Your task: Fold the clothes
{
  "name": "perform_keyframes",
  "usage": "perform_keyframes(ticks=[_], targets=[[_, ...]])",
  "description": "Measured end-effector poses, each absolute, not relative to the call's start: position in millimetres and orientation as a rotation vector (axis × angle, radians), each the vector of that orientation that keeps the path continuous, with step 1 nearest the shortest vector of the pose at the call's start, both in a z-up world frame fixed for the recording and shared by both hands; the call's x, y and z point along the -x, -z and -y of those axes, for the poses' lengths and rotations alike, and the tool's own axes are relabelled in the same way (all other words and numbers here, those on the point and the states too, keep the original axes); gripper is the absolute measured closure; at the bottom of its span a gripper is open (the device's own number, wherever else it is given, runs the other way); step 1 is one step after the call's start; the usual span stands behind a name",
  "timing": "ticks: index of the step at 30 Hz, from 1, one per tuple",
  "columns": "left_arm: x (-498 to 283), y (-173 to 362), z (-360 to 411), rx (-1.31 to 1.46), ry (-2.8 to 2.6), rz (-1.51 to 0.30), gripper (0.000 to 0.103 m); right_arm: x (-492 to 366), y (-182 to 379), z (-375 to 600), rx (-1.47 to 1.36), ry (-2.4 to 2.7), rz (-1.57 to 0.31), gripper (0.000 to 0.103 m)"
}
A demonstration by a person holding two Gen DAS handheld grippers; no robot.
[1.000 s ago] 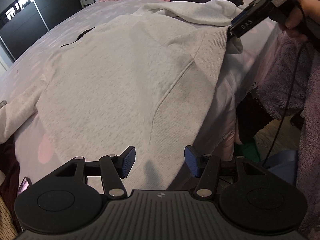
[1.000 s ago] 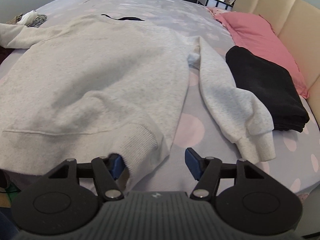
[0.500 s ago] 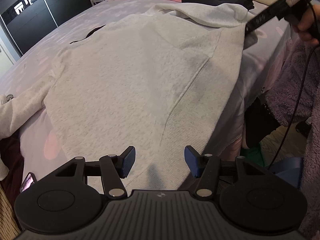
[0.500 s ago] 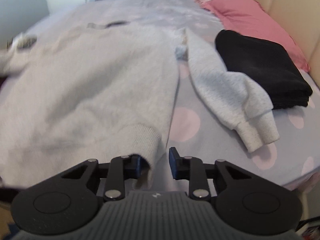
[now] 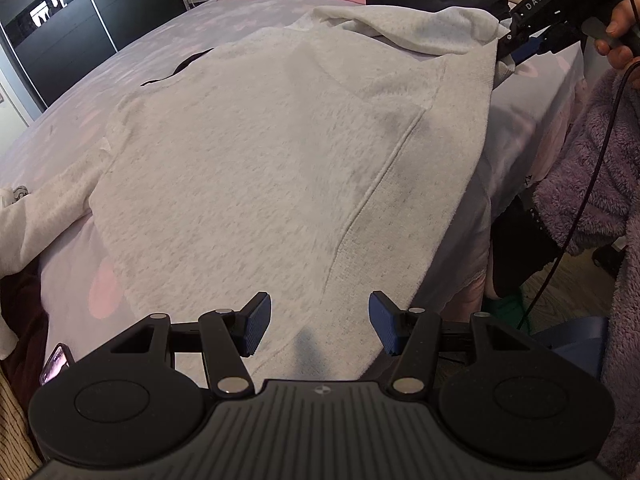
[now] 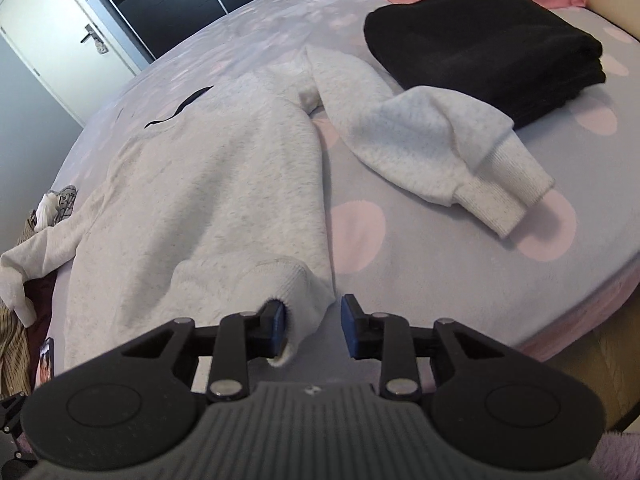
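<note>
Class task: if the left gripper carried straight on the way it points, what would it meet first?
Most likely the grey sweatshirt spread on the bed: its hem lies directly ahead of the open left gripper, though how far below is unclear.

The sweatshirt (image 6: 224,200) hem corner hides part of the right gripper (image 6: 312,330) left pad; beside the sweatshirt, a phone (image 5: 54,366) is mostly covered.

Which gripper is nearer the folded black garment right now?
Right. The right gripper sits at the sweatshirt's hem corner, near the black garment; the left gripper hovers over the hem's far end.
</note>
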State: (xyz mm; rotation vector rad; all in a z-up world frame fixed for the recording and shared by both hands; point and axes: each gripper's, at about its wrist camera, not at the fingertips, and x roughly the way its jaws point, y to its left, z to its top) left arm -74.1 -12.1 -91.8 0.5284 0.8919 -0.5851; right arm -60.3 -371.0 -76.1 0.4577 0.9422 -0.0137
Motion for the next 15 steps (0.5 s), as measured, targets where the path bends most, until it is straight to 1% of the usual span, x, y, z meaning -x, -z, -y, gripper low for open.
perform_keyframes(ticks=[7, 12, 15], targets=[[75.2, 91.9, 16.1, -0.539, 0.597, -0.886, 0.051, 64.6, 80.9, 369.5, -0.440, 0.027, -0.966, 0.069], [75.6, 92.9, 17.2, -0.545, 0.593, -0.887, 0.051, 55.9, 90.5, 350.4, -0.293, 0.034, -0.993, 0.070], [75.9, 92.4, 16.6, -0.540, 0.587, -0.886, 0.051, 48.3, 100.7, 339.3, -0.254, 0.000, -1.026, 0.071]])
